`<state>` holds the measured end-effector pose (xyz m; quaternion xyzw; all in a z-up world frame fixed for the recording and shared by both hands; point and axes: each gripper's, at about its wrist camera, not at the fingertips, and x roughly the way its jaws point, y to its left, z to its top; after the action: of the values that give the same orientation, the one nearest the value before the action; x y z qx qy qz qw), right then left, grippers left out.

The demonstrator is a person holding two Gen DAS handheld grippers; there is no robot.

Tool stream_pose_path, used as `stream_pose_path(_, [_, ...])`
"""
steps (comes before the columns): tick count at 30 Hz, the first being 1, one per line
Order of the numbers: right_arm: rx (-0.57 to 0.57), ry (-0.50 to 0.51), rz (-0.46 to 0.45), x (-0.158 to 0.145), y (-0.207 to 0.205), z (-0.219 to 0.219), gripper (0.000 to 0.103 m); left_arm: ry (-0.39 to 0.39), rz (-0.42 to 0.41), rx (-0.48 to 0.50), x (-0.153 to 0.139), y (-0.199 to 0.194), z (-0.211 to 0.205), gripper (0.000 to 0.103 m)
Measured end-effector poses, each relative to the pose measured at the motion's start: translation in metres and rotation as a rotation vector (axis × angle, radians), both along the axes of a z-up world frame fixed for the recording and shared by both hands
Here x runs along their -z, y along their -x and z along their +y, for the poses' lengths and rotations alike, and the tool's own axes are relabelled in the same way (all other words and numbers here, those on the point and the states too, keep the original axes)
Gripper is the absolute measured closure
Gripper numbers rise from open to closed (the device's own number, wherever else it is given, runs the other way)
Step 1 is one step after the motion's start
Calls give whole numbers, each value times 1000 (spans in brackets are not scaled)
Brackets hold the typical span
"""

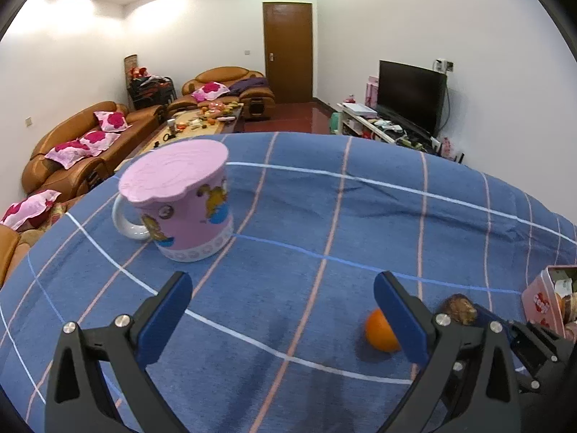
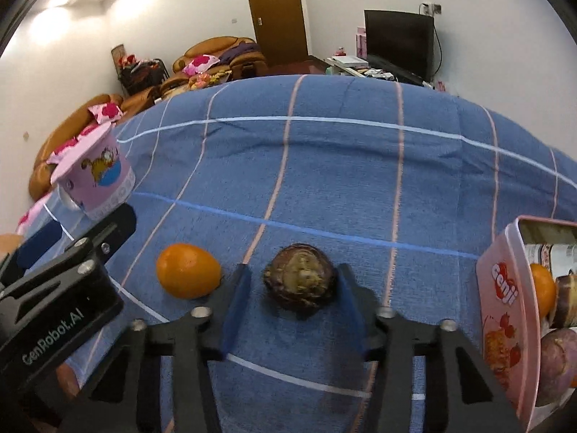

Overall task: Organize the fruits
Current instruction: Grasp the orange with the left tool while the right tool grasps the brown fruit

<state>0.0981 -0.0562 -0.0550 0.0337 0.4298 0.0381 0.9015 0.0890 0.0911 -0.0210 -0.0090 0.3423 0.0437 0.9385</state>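
Right tool (image 2: pixel 294 285) straddles the brown fruit (image 2: pixel 299 279) at lower centre, fingers part-open, not yet gripping. Close squarely, then lift toward the pink box (image 2: pixel 505 310) at right. Left tool (image 1: pixel 283 315) wide open, empty; keep clear of the orange (image 2: pixel 187 270).

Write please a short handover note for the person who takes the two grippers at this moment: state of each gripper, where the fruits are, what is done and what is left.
Right gripper: fingers on both sides of the brown round fruit on the blue cloth; whether they already press it, I cannot tell.
Left gripper: open, empty, above the cloth.
One orange lies loose on the cloth, left of the brown fruit.
The pink tin at the right already holds an orange and some purple-brown fruits.
The pink mug with its lid stands far left, untouched.
Left to do: probably put the brown fruit, then the loose orange, in the tin.
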Motion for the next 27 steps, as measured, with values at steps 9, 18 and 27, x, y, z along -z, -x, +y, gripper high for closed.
stream_pose_path(9, [143, -79, -93, -15, 23, -35, 62, 55, -9, 92, -4, 3, -15, 0])
stream_pose_path(18, [238, -60, -191, -30, 52, -53, 62, 18, 10, 142, 1, 2, -35, 0])
stream_pose_path(27, [220, -49, -177, -26, 45, -45, 62, -22, 203, 183, 31, -19, -52, 13])
